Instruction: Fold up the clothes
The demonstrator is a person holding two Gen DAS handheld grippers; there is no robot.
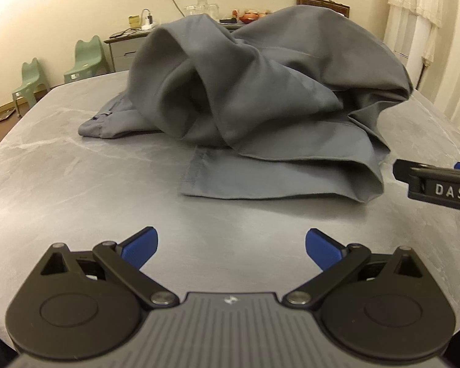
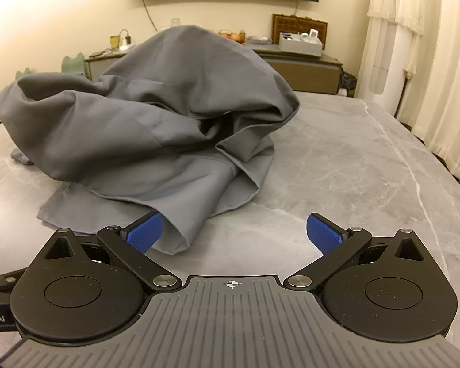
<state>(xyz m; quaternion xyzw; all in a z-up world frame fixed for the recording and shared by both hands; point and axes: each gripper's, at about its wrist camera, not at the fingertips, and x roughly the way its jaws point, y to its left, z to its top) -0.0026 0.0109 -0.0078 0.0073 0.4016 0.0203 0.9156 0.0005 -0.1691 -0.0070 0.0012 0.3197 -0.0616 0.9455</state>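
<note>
A grey marble-patterned table (image 1: 76, 165) fills the lower part of both views, and a crumpled grey garment (image 1: 260, 98) is heaped on it, toward the middle. The cloth is piled high at the back, with loose folds bulging upward, while a flatter hemmed panel (image 1: 260, 178) is spread on the tabletop at the near edge of the heap. Behind the table, a low sideboard (image 2: 306, 67) is set against the cream wall, cluttered with small items too small to be told apart, and two pale green children's chairs (image 1: 86, 58) are seen on the floor at the left. The left gripper (image 1: 231, 250) is held above bare tabletop, short of the hemmed panel, its blue-padded fingers spread wide with nothing between them. The right gripper (image 2: 234, 233) is likewise spread wide and empty; its left blue pad (image 2: 145, 233) is seen just at the near fold of the garment, though contact cannot be made out. In the left wrist view, part of the right gripper is visible at the right edge, beside the garment's near corner.
</note>
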